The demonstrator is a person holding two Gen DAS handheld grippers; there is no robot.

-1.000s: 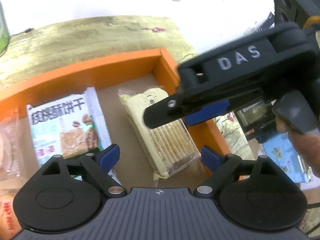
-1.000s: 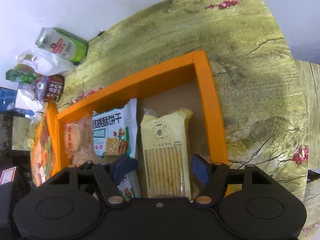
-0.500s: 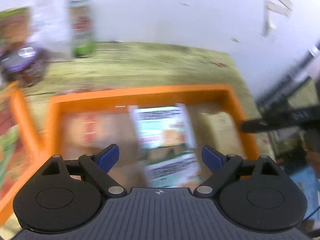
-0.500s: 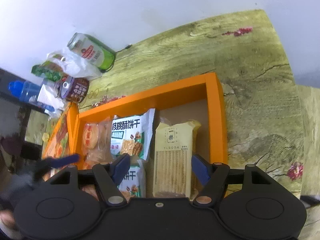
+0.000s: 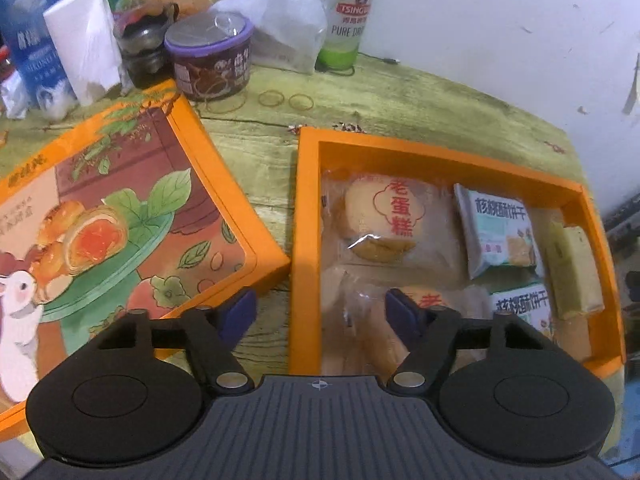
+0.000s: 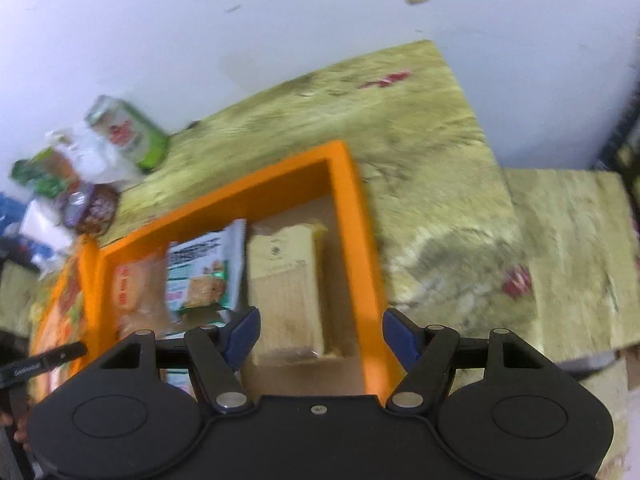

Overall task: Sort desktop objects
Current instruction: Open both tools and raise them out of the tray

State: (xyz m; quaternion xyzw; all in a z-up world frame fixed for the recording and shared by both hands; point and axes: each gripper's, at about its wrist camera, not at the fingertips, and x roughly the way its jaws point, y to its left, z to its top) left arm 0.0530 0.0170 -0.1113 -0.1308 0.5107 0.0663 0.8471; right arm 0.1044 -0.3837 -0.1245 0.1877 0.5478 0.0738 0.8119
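Sitting on the green wood-grain table [image 5: 420,92], the orange box [image 5: 308,216] holds round cakes [image 5: 384,216], walnut-biscuit packets [image 5: 500,232] and a yellow cracker pack [image 6: 286,288]. Its illustrated lid [image 5: 100,216] lies just beside its left wall, one corner touching. Above that wall the left gripper [image 5: 320,312] has just been closing, jaws apart with nothing clamped. Over the box's right wall the right gripper [image 6: 320,334] hangs open, empty. Beyond the box stand a green can [image 5: 348,16] and a purple cup [image 5: 210,60].

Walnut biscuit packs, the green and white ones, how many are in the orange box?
2. One walnut biscuit pack lies toward the far side of the orange box; the second sits nearer, partly behind the left gripper. Others may be hidden.
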